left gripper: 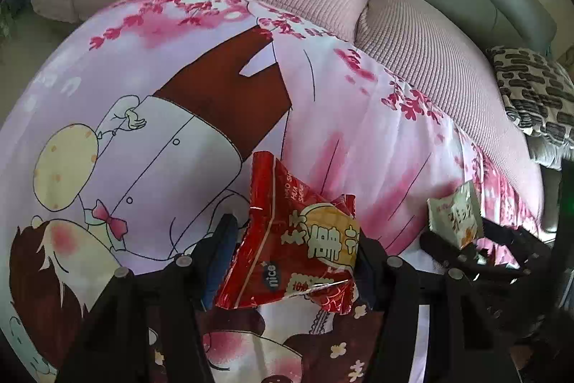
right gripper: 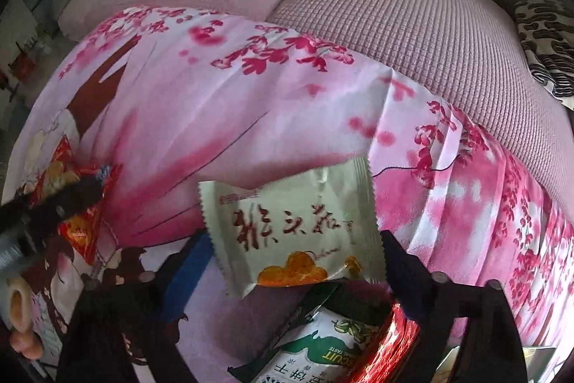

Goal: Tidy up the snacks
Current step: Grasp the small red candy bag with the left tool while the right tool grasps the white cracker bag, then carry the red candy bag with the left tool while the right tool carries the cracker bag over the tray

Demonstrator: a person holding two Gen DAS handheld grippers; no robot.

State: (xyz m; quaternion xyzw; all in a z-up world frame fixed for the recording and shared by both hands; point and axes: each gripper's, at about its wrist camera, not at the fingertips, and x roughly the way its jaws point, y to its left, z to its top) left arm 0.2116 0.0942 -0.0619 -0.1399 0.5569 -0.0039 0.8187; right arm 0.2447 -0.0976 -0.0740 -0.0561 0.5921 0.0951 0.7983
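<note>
A red snack packet [left gripper: 283, 196] with a yellow label sits crumpled between the fingers of my left gripper [left gripper: 294, 236], which is shut on it just over the pink cartoon-printed cloth [left gripper: 143, 117]. In the right wrist view the same red packet [right gripper: 80, 232] shows at the far left under the left gripper [right gripper: 68, 200]. A pale green packet [right gripper: 297, 214] with red characters and an orange picture spans the jaws of my right gripper [right gripper: 292, 244], tilted up off the cloth [right gripper: 215, 103]. The left wrist view shows that pale packet [left gripper: 453, 212] standing in the right gripper [left gripper: 466, 239].
Below the right gripper lie a green-and-white biscuit packet [right gripper: 323, 350] and a shiny red packet [right gripper: 401, 340]. Pink ribbed sofa cushions [left gripper: 430, 60] border the cloth behind, with a black-and-white patterned pillow [left gripper: 534, 92] at the right. A person's fingers [right gripper: 19, 311] show at the left edge.
</note>
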